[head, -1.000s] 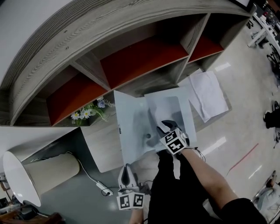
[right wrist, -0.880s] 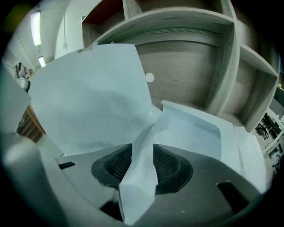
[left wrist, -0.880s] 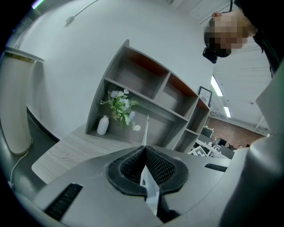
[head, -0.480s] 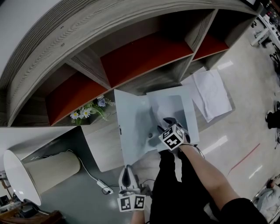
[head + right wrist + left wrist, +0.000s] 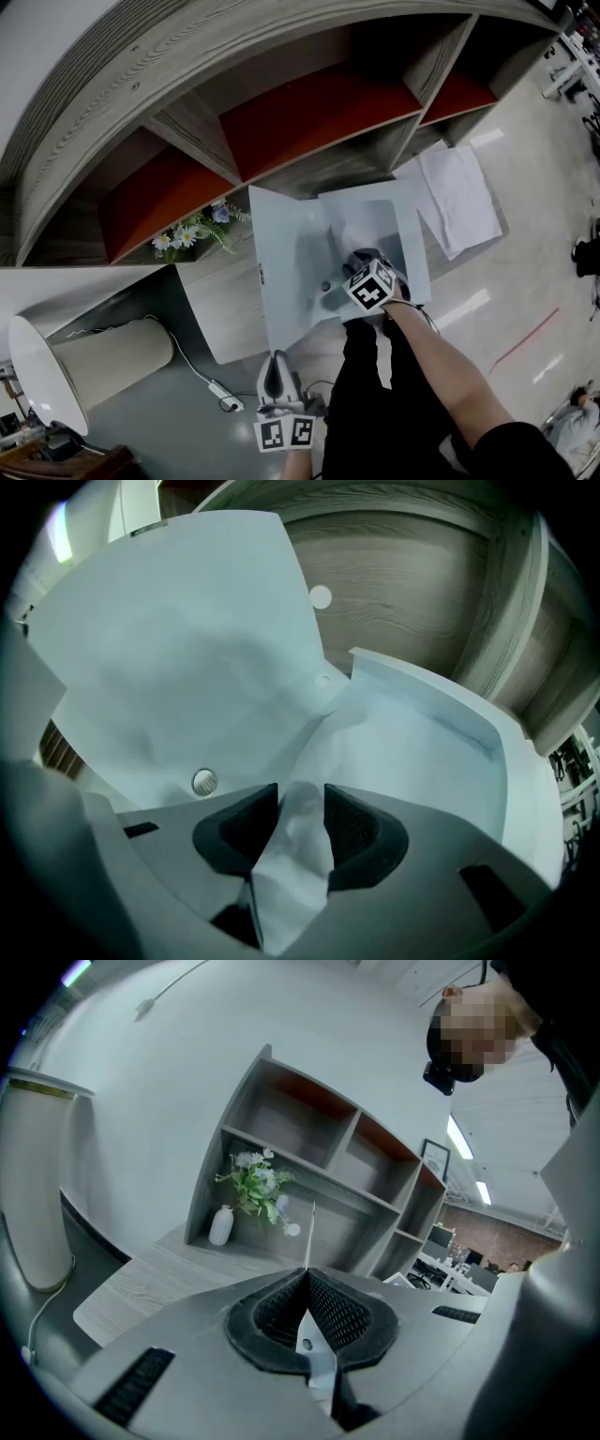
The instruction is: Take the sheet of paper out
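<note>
Right gripper point(image 5: 302, 808) has dipped lower into the open folder point(image 5: 281, 272) since the earlier frame, its marker cube now closer to frame centre in the head view; left gripper point(image 5: 307, 1279) hasn't shifted, same spot at bottom centre. Right fingers point(image 5: 361, 832) stand apart, a crumpled fold of the sheet of paper point(image 5: 298, 846) bulging up between them, not pinched flat. Rest of the sheet is inside the folder's right half, right of centre in the head view. Left fingers point(image 5: 272, 1312) are closed on the thin edge of the folder cover, which runs edge-on straight up from them in the left gripper view. Folder lies open on the wooden table point(image 5: 220, 314), centre frame, cover flap to the left. Shelf point(image 5: 281, 122) with red back panels fills the top. Flowers point(image 5: 192, 234) sit left of the folder, lamp point(image 5: 84, 370) lower left. White sheet point(image 5: 459, 197) lies on the table upper right, apart from the folder.
</note>
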The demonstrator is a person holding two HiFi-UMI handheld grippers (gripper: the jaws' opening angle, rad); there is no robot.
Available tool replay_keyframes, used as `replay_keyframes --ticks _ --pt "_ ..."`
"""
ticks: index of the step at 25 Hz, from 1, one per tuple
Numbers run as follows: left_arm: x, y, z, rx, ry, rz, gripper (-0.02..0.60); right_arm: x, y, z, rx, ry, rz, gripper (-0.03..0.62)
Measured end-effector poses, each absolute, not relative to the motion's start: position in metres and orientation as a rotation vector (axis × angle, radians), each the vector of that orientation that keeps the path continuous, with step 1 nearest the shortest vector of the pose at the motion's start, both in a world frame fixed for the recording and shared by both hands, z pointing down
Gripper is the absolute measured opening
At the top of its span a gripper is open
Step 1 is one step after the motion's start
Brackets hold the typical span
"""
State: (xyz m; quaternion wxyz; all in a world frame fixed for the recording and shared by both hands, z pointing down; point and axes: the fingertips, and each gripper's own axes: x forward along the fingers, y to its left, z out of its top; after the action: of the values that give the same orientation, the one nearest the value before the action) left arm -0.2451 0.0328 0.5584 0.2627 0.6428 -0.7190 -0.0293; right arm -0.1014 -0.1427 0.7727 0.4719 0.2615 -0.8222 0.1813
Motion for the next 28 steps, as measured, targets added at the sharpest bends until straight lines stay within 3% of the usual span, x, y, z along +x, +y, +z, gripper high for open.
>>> replay_keyframes --ticks 6,9,28 --pt "-0.2440 0.0328 0.5577 1.738 -1.943 -0.081 0.014 -0.0994 -0.1439 0.7739 0.642 -2.012 0.481 0.104" --pt "-0.2437 0.0326 0.5578 1.742 -1.943 -0.079 0.014 -0.0986 -0.1441 0.7742 0.654 -2.011 0.490 0.049" --pt "-0.2466 0.0321 0.5592 1.739 -1.951 -0.076 0.014 -0.1026 -0.1422 0.7689 0.641 -2.030 0.510 0.012"
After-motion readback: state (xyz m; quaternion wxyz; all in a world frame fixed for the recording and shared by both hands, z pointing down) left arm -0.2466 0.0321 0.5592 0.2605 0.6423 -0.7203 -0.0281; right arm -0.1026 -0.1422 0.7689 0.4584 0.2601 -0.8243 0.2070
